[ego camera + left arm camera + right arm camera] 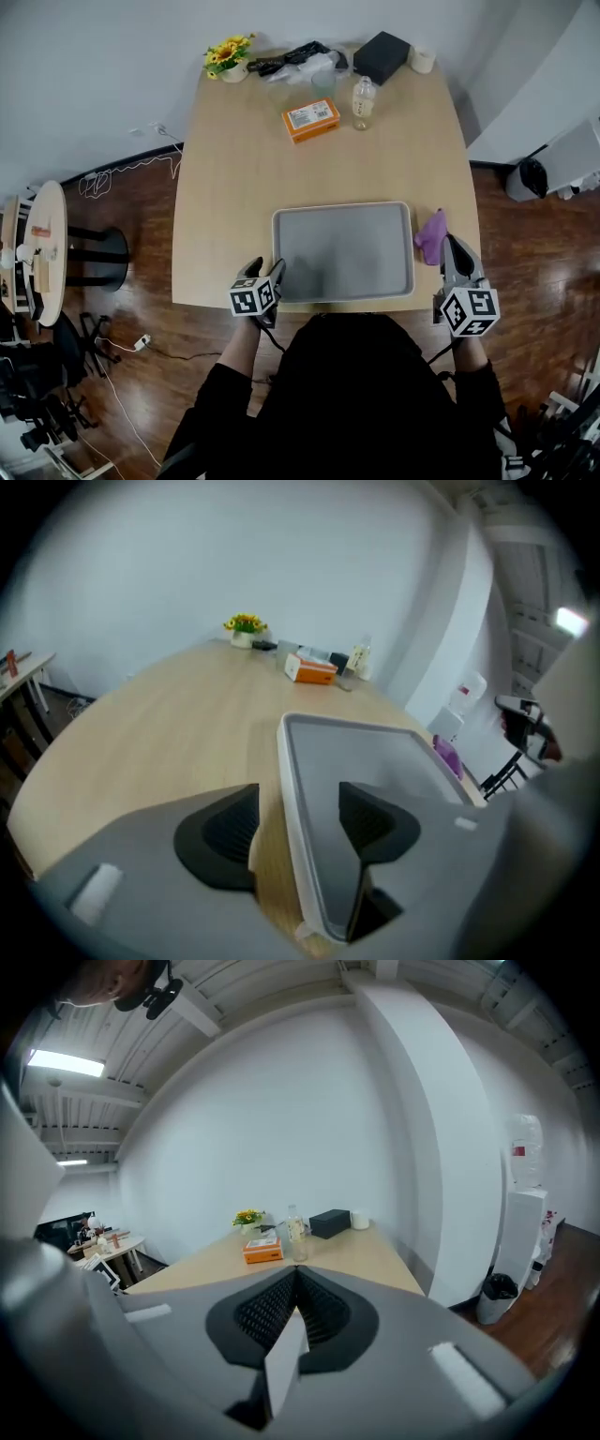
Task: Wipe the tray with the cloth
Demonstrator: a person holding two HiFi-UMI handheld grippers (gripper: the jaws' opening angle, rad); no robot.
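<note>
Tray [344, 251]: one. Flat grey bed, pale raised rim, rounded corners, nothing lying in it. It sits flat on the table [225, 187], close to your edge. Its long axis runs 9 to 3 o'clock in the head view.

Cloth [431, 234]: one. Purple, bunched into a small heap on the table at 3 o'clock of the tray, just beside the right rim; whether it touches the rim cannot be told. The heap is longer 12 to 6 o'clock. In the left gripper view it shows as a purple scrap [448, 757] past the far right corner of the tray [375, 761].

Your left gripper [265, 269] is at the tray's 8 o'clock corner, pointing toward 12. Its own view [298, 817] shows the jaws apart and straddling the left rim: one pad over the bare table, the other over the grey bed, with a gap on both sides of the rim.

Your right gripper [450, 246] is at 5 o'clock of the cloth, its tips close to the heap and pointing toward 12. Its own view [296, 1283] shows the pads pressed together with nothing between them.

Far end of the table, at 12 o'clock: one orange box [311, 119], one bottle [364, 101], one black box [382, 56], one pot of yellow flowers [230, 58].
</note>
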